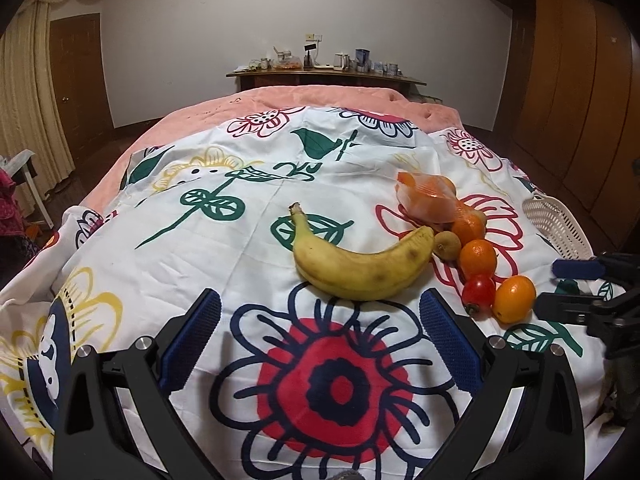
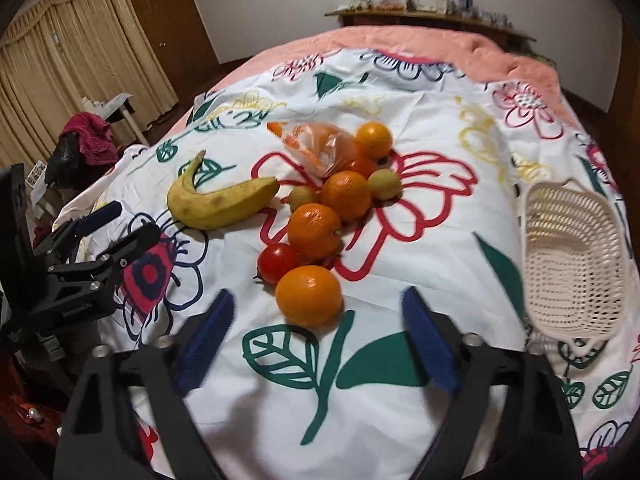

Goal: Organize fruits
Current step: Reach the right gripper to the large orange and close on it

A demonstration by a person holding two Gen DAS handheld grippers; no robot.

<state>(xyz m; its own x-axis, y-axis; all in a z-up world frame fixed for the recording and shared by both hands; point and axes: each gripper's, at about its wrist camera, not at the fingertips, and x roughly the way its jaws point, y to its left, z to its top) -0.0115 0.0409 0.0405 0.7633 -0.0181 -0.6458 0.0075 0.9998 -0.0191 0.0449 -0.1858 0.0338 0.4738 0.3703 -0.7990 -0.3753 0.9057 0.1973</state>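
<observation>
White cotton printed with large outlined flowers forms the bedsheet [image 2: 420, 128] on which all fruit lies; a pink blanket [image 1: 320, 98] shows beyond it.

Fruit count, right wrist view: one banana [image 2: 218, 204]; four clearly separate oranges, namely the nearest orange [image 2: 309, 295], a second orange [image 2: 314, 231], a third orange [image 2: 346, 195] and a far orange [image 2: 374, 139]; one red tomato [image 2: 277, 262]; two small yellow-green fruits [image 2: 384, 185] flanking the third orange; and one clear plastic bag [image 2: 320, 148] holding orange fruit, number inside not countable. A further orange-red fruit shows partly under the bag.

Arrangement: the banana lies left of the cluster, its tip just beside one yellow-green fruit. The tomato touches the nearest orange. One cream plastic basket [image 2: 572, 264], holding nothing, sits well apart at the right edge of the sheet.

Grippers: two. The right gripper [image 2: 316, 344] is spread wide with nothing between its blue pads [image 2: 212, 336], hovering just short of the nearest orange. The left gripper [image 1: 320, 340] is likewise spread and holds nothing, its fingers framing the sheet just short of the banana [image 1: 360, 264].
</observation>
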